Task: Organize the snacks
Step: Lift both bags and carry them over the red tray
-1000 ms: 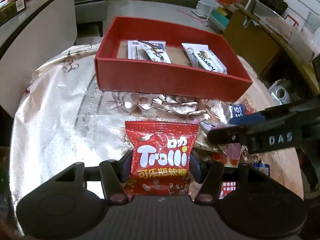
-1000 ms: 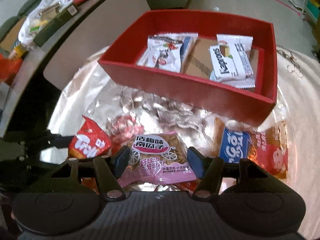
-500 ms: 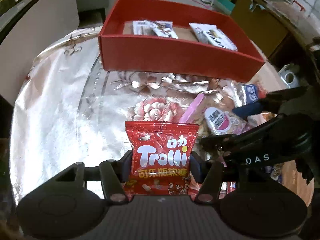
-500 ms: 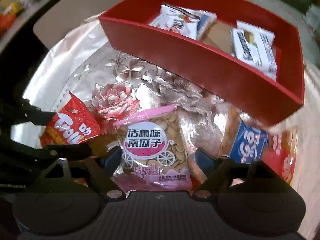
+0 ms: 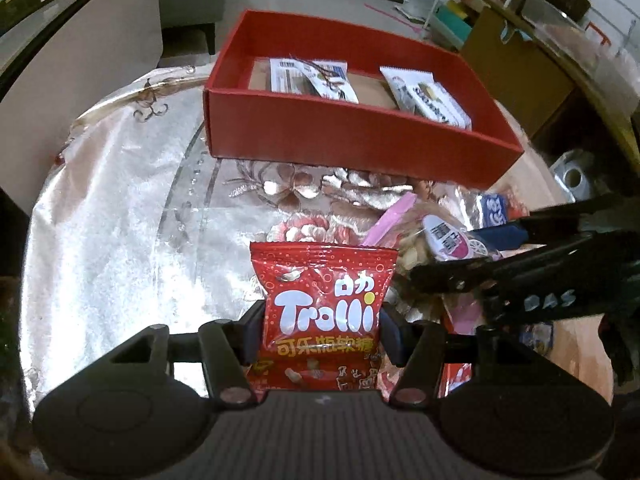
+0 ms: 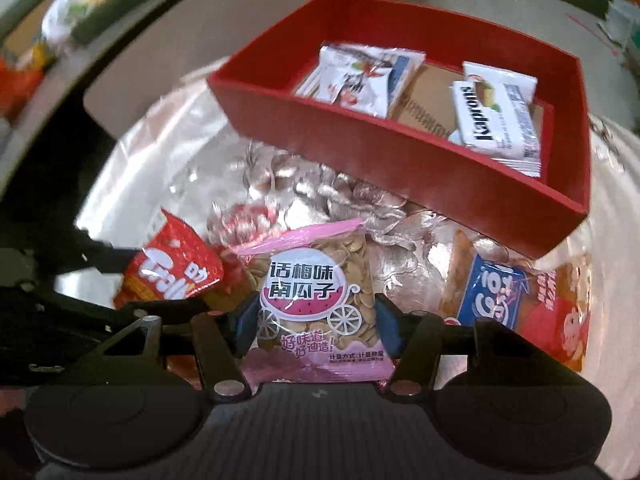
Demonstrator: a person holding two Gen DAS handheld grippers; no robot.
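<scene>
My left gripper (image 5: 320,332) is shut on a red Trolli candy bag (image 5: 322,312), held above the table in front of the red box (image 5: 352,148). My right gripper (image 6: 316,326) is shut on a pink pumpkin-seed packet (image 6: 316,300), also lifted. In the right wrist view the red box (image 6: 400,152) holds white snack packets (image 6: 360,76) and a Kaprons packet (image 6: 496,120). The Trolli bag (image 6: 172,268) shows at the left there. The seed packet (image 5: 444,236) and right gripper show at the right of the left wrist view.
A shiny floral tablecloth (image 5: 120,208) covers the round table. A blue-and-orange snack bag (image 6: 516,300) lies on the cloth at the right. A grey counter (image 5: 80,40) stands to the left, and shelves and a cardboard box (image 5: 516,64) to the right.
Both grippers have lifted with their packets still held and moved nearer the red box. The right gripper's view has tilted up.
</scene>
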